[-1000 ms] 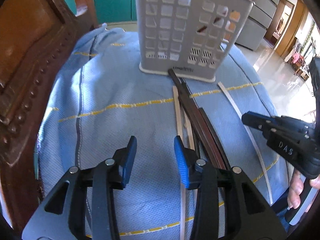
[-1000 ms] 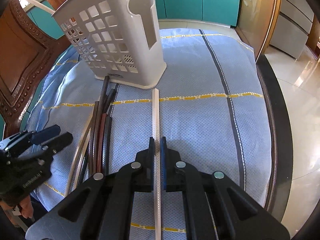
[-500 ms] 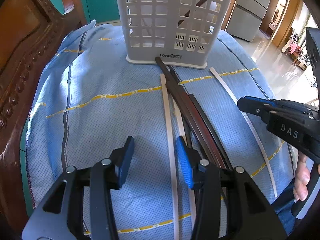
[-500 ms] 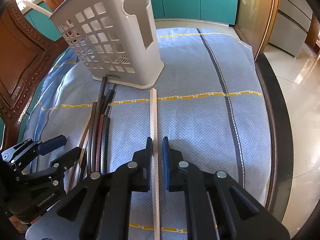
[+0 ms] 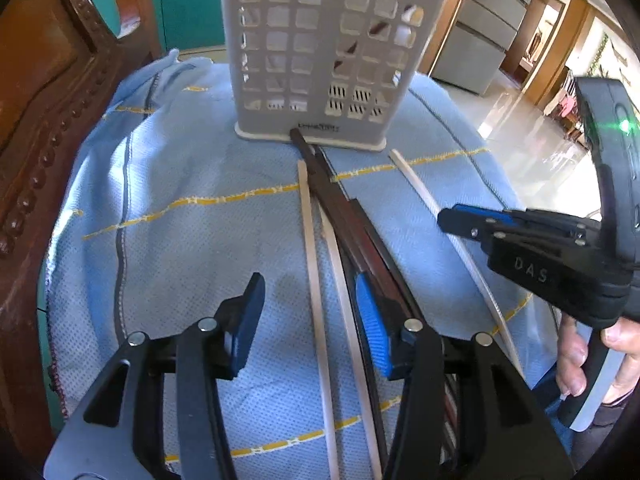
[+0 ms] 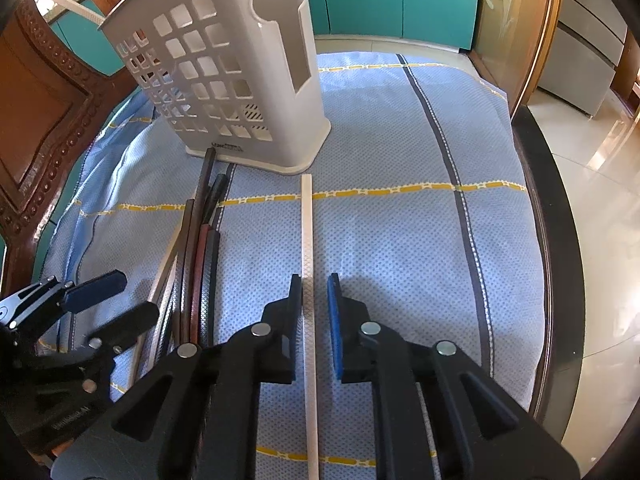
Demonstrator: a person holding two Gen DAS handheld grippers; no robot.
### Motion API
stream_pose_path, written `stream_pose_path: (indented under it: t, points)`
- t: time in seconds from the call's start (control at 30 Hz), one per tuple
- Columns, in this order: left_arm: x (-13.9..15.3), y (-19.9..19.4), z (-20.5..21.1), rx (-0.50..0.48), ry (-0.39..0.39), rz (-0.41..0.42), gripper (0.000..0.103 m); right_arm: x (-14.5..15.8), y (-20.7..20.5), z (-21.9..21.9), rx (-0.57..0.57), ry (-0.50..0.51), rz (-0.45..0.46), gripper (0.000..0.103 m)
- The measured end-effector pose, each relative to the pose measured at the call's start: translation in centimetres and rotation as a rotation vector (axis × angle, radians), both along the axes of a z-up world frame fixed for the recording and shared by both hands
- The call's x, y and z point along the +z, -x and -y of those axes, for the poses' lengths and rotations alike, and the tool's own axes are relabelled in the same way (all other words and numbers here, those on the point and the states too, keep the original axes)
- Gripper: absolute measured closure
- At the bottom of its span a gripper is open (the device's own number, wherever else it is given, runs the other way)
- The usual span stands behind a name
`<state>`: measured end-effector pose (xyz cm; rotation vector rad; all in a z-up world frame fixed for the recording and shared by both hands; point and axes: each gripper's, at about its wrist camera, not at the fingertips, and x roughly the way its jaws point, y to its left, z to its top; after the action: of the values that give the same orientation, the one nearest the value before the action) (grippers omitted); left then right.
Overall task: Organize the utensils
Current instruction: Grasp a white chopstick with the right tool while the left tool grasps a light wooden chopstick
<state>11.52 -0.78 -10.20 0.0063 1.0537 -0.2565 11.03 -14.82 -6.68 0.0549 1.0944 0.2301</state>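
Note:
A white slotted utensil holder [image 5: 320, 60] [image 6: 240, 80] stands upright on the blue cloth, with a few sticks inside. Several chopsticks lie in front of it: a dark bundle [image 5: 352, 232] [image 6: 200, 248], two pale ones [image 5: 310, 248] beside it, and a lone white chopstick [image 6: 308, 264] [image 5: 424, 196]. My left gripper [image 5: 308, 312] is open, its jaws either side of the two pale chopsticks. My right gripper [image 6: 314, 304] [image 5: 472, 220] is open, its jaws straddling the lone white chopstick lying on the cloth.
The blue cloth [image 6: 400, 220] covers a dark round table whose edge [image 6: 560, 240] runs at the right. A carved wooden chair back [image 5: 48, 100] [image 6: 48, 120] stands close at the left. Teal cabinets and tiled floor lie beyond.
My right gripper has opened around the white chopstick, which stays on the cloth. My left gripper has shifted right, so both pale chopsticks now lie between its jaws.

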Motion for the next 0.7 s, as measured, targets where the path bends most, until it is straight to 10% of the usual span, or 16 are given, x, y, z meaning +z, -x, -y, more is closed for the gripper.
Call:
stream_pose_path:
  t: [0.27, 0.7]
  points:
    - [-0.8, -0.7, -0.7, 0.041, -0.02, -0.03, 0.083, 0.0, 0.2, -0.2, 0.0, 0.007, 0.002, 0.09]
    - [-1.0, -3.2, 0.8, 0.079, -0.096, 0.005, 0.073, 0.1, 0.0, -2.0, 0.012, 0.097, 0.032, 0.086]
